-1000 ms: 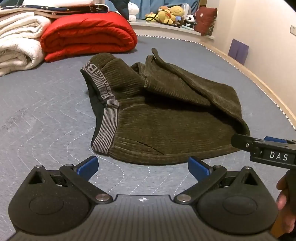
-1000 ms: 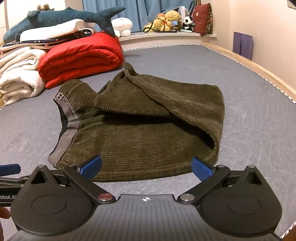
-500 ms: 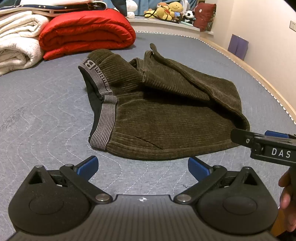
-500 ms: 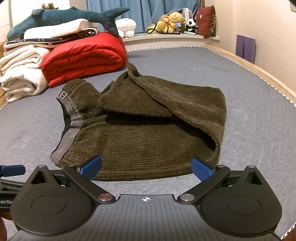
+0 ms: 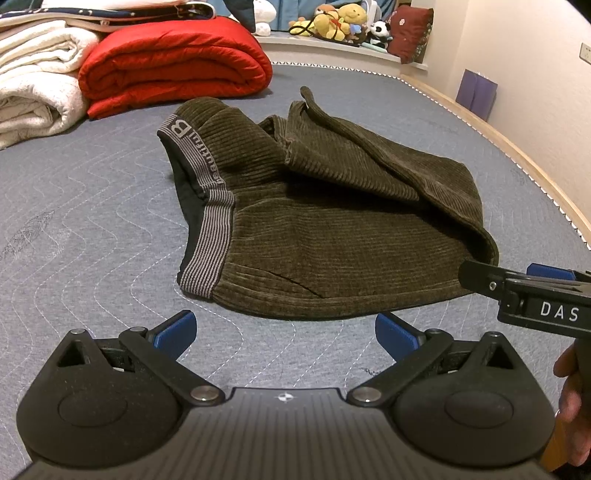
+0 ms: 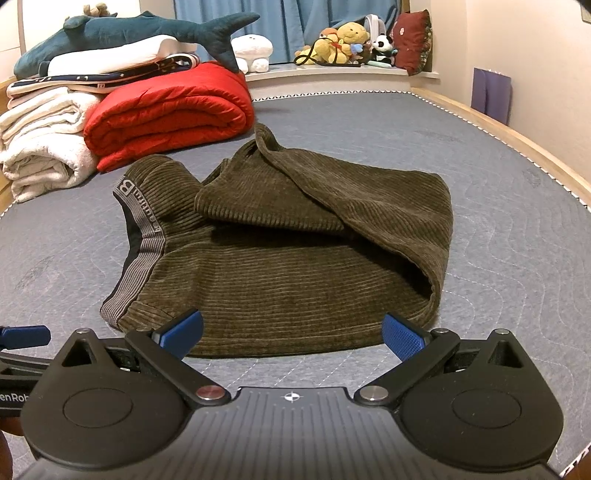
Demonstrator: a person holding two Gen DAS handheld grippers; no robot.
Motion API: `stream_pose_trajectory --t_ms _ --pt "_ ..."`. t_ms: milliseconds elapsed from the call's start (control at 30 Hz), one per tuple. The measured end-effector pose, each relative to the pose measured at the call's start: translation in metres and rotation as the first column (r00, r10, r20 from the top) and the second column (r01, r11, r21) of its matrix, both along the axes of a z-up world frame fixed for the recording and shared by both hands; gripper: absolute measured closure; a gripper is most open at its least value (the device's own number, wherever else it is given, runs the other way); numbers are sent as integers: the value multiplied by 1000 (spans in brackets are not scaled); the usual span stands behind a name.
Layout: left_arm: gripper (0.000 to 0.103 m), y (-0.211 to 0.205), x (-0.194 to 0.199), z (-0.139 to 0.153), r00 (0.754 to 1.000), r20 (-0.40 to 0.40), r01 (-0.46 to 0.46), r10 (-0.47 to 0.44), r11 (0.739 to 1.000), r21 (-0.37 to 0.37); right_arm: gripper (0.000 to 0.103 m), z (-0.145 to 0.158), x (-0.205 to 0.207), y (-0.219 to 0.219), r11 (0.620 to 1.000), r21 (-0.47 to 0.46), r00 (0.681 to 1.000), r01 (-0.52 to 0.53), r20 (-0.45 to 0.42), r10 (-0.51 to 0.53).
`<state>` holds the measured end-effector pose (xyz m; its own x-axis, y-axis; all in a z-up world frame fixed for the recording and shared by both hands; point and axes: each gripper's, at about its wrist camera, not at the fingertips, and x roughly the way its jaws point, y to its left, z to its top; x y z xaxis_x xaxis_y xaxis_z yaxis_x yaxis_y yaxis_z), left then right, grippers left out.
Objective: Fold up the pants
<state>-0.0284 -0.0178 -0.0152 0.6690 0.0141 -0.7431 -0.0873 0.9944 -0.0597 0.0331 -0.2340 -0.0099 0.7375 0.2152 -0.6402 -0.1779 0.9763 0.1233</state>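
- Both grippers have drawn back a little from the pants [image 5: 332, 229] over the last second, so more of the grey quilted mattress [image 5: 92, 229] shows in front of the near hem; the garment itself lies as it did.
- The pants are dark olive corduroy with thick ribs, lying in the middle of the mattress, the legs folded back over the seat in a loose, lumpy flap.
- A striped grey elastic waistband [image 5: 207, 218] with printed lettering runs down the left end, and a black lining shows inside the opening.
- The left gripper [image 5: 284, 328] hangs just short of the near hem, its blue-padded fingers [image 5: 177, 328] spread wide and holding nothing.
- The right gripper [image 6: 293, 330] sits near the same hem towards the folded end, fingers likewise apart and empty; its textured blue pads [image 6: 402, 334] are clear of the cloth.
- Behind lie a puffy red quilt [image 6: 170, 110] rolled into a thick bundle and a stack of folded cream blankets [image 6: 44, 147], touching each other.
- A plush shark [image 6: 147, 29] rests on top of the pile, and soft toys [image 6: 343, 40] crowd the window ledge.
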Motion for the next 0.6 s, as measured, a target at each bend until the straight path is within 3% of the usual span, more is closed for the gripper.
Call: stream_pose_trajectory --t_ms 600 --pt "0 1 -2 1 1000 -1 -4 4 1000 -8 1 2 -2 2 1000 -7 1000 4 15 -4"
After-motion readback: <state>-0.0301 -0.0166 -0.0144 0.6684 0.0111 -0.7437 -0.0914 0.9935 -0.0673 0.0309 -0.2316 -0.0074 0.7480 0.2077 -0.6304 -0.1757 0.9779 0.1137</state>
